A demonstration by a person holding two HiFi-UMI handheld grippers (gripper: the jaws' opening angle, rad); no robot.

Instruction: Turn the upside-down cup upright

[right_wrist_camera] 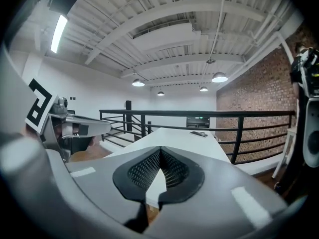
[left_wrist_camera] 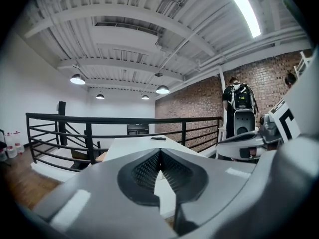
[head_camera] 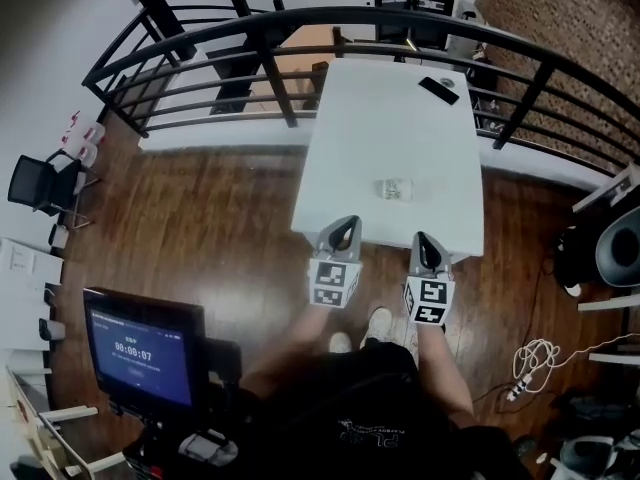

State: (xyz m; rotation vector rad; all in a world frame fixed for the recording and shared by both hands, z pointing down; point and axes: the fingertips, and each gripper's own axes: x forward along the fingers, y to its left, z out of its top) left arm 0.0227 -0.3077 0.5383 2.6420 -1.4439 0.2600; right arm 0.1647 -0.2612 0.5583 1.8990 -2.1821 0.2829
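A small clear cup (head_camera: 394,189) stands on the white table (head_camera: 385,128), a little in from its near edge; I cannot tell from here which way up it is. My left gripper (head_camera: 346,224) hangs at the table's near edge, left of and short of the cup, its jaws closed tip to tip with nothing between them. My right gripper (head_camera: 424,238) is level with it, right of the cup, also shut and empty. In the left gripper view (left_wrist_camera: 159,152) and the right gripper view (right_wrist_camera: 159,149) the jaws meet and hide the cup.
A black flat device (head_camera: 438,90) lies at the table's far right. A black railing (head_camera: 300,28) curves behind the table. A monitor with a timer (head_camera: 140,353) stands at the lower left. Cables (head_camera: 530,363) lie on the wooden floor at right. A person with a backpack (left_wrist_camera: 240,103) stands far off.
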